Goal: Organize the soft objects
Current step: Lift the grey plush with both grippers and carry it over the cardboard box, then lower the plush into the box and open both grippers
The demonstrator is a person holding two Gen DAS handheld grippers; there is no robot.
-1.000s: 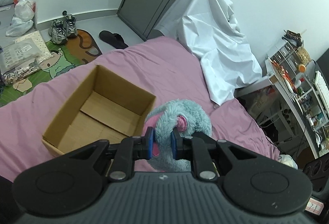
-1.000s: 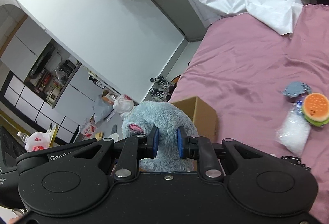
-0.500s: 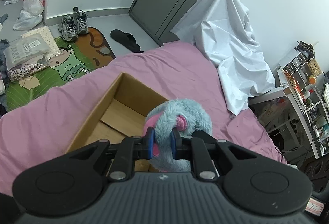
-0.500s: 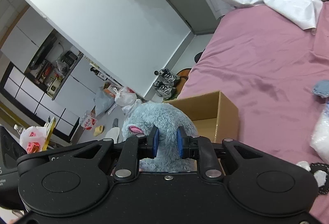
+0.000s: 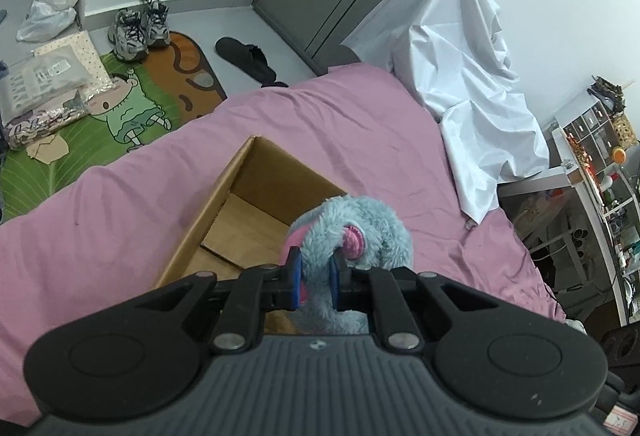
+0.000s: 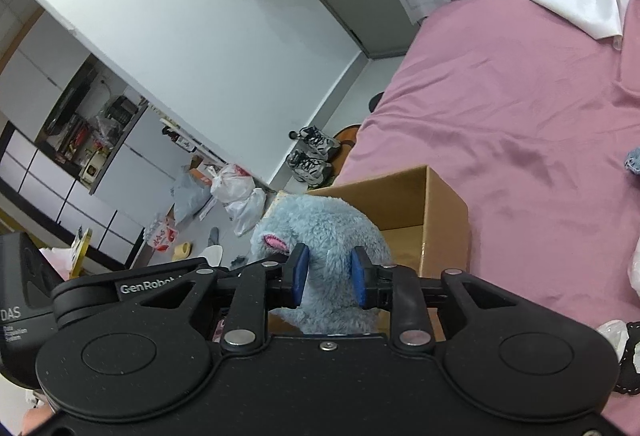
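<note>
A fluffy blue plush toy (image 5: 360, 224) with pink patches is held by both grippers. My left gripper (image 5: 314, 272) is shut on it, over the near right corner of an open cardboard box (image 5: 256, 195) on the pink bed. My right gripper (image 6: 328, 272) is also shut on the plush toy (image 6: 320, 228), which hangs above the box (image 6: 440, 203). The box's inside shows only bare cardboard flaps.
The pink bed sheet (image 5: 120, 220) spreads around the box. A white draped sheet (image 5: 472, 67) lies at the bed's far end. Shoes (image 5: 138, 23), a slipper and bags lie on the floor beyond. A shelf (image 5: 600, 163) stands at the right. A small blue soft item (image 6: 634, 159) lies on the bed.
Both grippers have carried the plush toy toward the box; it now hangs over the box's near corner, and the box looks closer in both views.
</note>
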